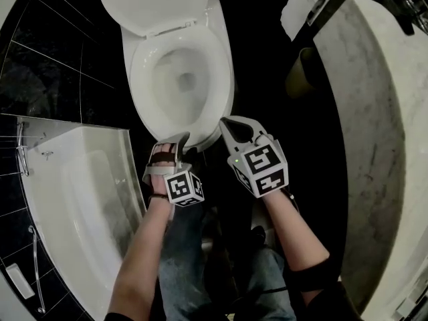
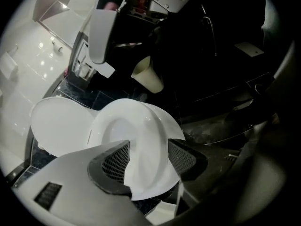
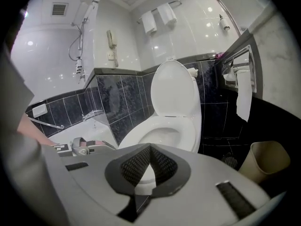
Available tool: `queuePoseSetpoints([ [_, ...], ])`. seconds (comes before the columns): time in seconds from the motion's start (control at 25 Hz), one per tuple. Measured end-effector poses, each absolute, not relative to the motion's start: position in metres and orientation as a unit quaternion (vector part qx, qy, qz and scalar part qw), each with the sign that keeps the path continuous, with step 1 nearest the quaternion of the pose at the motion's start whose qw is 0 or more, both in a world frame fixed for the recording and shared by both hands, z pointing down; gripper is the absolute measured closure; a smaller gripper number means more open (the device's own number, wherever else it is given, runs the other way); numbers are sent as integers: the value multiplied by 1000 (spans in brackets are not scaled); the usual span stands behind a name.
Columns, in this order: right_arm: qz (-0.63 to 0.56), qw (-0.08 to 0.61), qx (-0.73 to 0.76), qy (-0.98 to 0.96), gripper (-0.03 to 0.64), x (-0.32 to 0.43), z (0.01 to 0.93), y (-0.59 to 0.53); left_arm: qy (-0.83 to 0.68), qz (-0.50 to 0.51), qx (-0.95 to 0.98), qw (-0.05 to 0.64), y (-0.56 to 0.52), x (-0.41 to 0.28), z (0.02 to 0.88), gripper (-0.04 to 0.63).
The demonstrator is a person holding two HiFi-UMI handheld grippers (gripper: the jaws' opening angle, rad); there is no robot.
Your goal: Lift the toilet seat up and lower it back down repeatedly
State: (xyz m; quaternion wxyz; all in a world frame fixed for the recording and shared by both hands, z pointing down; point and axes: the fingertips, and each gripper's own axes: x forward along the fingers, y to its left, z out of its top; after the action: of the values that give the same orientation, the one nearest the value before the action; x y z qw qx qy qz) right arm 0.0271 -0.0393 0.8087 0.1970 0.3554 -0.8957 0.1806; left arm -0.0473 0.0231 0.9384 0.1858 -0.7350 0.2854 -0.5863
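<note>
While the left claw stands open with the front lip of the toilet seat between its pads, neither pad visibly pressing, the seat lies flat on the bowl straight ahead of it, with the lid upright beyond. The right claw is closed on nothing, its tips just beside the seat's front-right edge. Risk, judged: gripped only at the lip, the glossy seat may slide off the pads mid-lift and slam down; a pad set too low would catch the bowl rim too and block the lift.
</note>
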Motion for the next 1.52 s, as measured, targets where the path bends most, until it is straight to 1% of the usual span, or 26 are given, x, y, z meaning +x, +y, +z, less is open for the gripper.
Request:
queuePoseSetpoints([
  [0.16, 179, 196, 357, -896, 597, 29, 818, -47, 272, -584, -741, 187, 25, -46, 945, 361],
  [0.32, 181, 194, 360, -894, 597, 31, 821, -52, 261, -586, -745, 182, 28, -44, 949, 429],
  [0.36, 181, 194, 360, -895, 597, 30, 820, -52, 257, -587, -747, 177, 28, -43, 950, 434],
  [0.72, 182, 194, 364, -893, 597, 37, 817, -56, 263, -596, -742, 161, 26, -45, 951, 436],
  [0.96, 186, 196, 372, -888, 597, 46, 809, -55, 270, -584, -750, 153, 27, -42, 932, 439],
  [1.2, 191, 196, 373, -886, 597, 44, 779, -55, 275, -580, -752, 151, 26, -43, 891, 449],
  [1.52, 183, 192, 390, -882, 597, 47, 707, -78, 273, -570, -758, 160, 12, -48, 809, 449],
])
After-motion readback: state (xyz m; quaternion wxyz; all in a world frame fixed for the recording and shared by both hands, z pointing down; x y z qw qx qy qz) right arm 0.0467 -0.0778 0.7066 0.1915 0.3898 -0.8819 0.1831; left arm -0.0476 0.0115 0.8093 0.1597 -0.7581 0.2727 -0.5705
